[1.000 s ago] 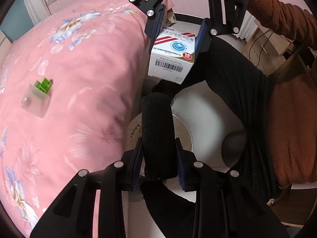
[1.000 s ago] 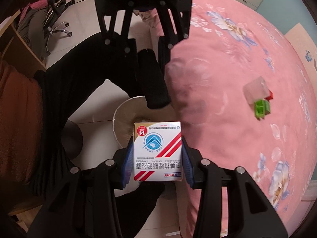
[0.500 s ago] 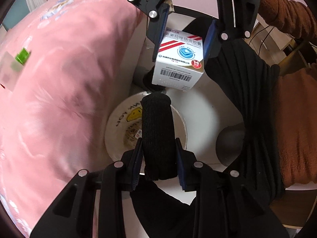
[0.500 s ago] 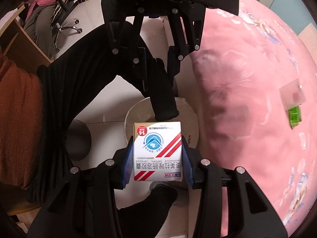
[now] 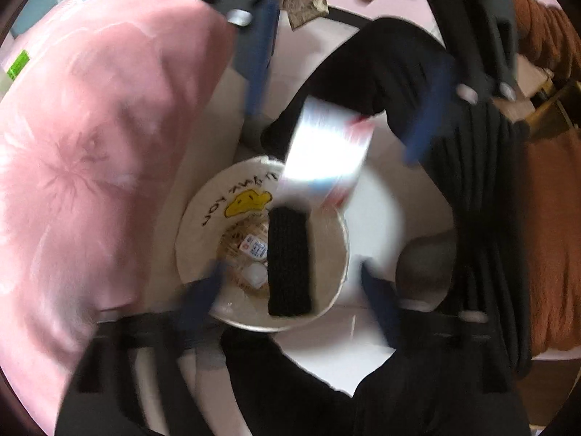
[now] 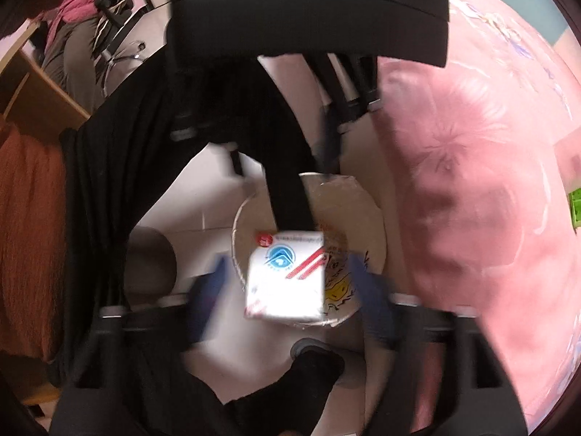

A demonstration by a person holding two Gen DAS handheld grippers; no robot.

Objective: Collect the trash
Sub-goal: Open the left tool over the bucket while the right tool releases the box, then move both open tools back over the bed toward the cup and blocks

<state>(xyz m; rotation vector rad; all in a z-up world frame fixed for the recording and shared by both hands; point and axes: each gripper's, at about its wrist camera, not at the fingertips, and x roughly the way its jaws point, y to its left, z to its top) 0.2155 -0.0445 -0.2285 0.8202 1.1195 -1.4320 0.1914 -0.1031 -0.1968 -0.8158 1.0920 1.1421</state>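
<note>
Both grippers point down over a round white bin (image 5: pixel 203 218) on the floor beside a pink bed (image 5: pixel 90 145). The left gripper (image 5: pixel 290 290) has just been opening; its jaws stand wide, and a black sock (image 5: pixel 288 261) hangs loose between them, touching neither pad, already within the bin's mouth. The right gripper (image 6: pixel 287 283) has likewise just been opening; its jaws are wide, and a small white box (image 6: pixel 285 283) sits free between them, directly above the bin. One sock and one box are in play, with two grippers and one bin. The sock is judged soft, limp and light; take it at mid-length with a firm pinch, since it folds. The box is judged light, thin cardboard, stiff but easy to crush; take it across two opposite flat faces with mild pressure. Some wrappers (image 5: pixel 250 247) lie in the bin; their count cannot be told. One green item (image 6: pixel 575 207) lies on the bed, well apart.
</note>
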